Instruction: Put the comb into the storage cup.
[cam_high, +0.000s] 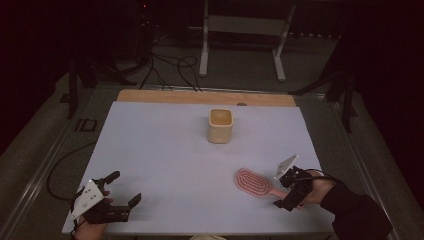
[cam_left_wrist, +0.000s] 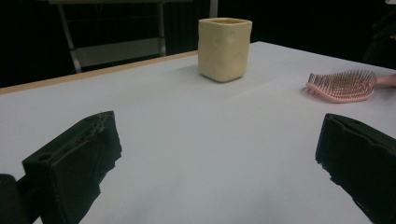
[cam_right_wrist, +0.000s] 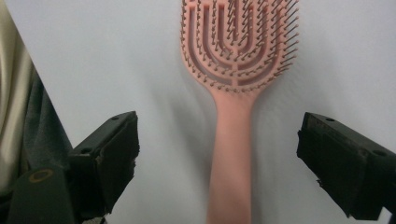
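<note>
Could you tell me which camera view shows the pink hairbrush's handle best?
The right gripper view: the handle runs up between the open jaws. The high view shows mostly the brush head; the left gripper view shows the head side-on.

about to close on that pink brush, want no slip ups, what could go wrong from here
1. The right gripper is open with the hairbrush handle between its jaws, clear of both; the slim, smooth-looking handle could twist or slide as they shut.
2. The brush lies bristles up near the table edge, so a nudge might push it off.
3. The cup looks narrow, so the brush may tip it.
</note>
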